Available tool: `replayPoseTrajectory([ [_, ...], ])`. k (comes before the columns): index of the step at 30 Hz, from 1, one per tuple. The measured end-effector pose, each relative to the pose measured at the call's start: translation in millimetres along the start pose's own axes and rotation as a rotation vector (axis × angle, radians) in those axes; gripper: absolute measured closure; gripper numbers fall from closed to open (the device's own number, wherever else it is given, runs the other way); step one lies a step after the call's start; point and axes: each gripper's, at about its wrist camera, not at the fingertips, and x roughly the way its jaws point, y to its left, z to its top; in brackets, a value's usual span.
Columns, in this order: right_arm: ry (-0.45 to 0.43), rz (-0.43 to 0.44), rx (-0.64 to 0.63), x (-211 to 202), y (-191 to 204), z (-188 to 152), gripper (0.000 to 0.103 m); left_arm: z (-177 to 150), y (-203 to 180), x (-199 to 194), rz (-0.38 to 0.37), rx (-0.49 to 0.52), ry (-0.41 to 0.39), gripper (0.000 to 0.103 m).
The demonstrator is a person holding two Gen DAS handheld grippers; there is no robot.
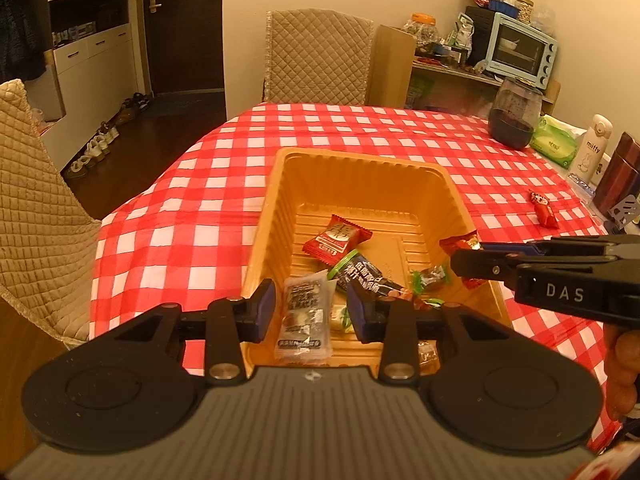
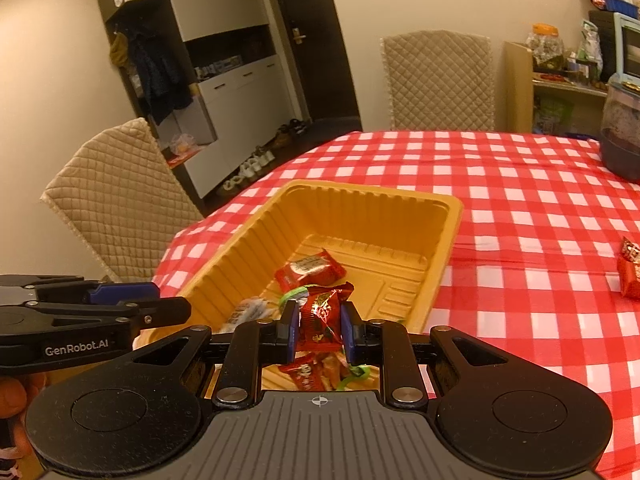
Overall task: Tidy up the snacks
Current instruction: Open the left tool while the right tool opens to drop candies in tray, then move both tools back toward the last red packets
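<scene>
A yellow plastic tray sits on the red-checked table and holds several wrapped snacks, among them a red packet, a dark packet and a clear packet. My left gripper is open and empty over the tray's near end. My right gripper is shut on a red snack packet and holds it above the tray's right side. One more red snack lies on the cloth to the right.
A dark jar, a green tissue pack, a white miffy bottle and a brown box stand along the table's right edge. Quilted chairs stand at the far end and at the left.
</scene>
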Motion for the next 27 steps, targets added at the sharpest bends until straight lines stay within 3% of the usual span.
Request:
replayPoseTrajectory([
  [6, -0.014, 0.037, 0.033, -2.1, -1.3, 0.5, 0.08, -0.5, 0.9, -2.4, 0.002, -0.004, -0.002, 0.068],
  [27, -0.09, -0.094, 0.072, -32.0, -21.8, 0.7, 0.078, 1.0, -23.4, -5.7, -0.036, -0.007, 0.001, 0.068],
])
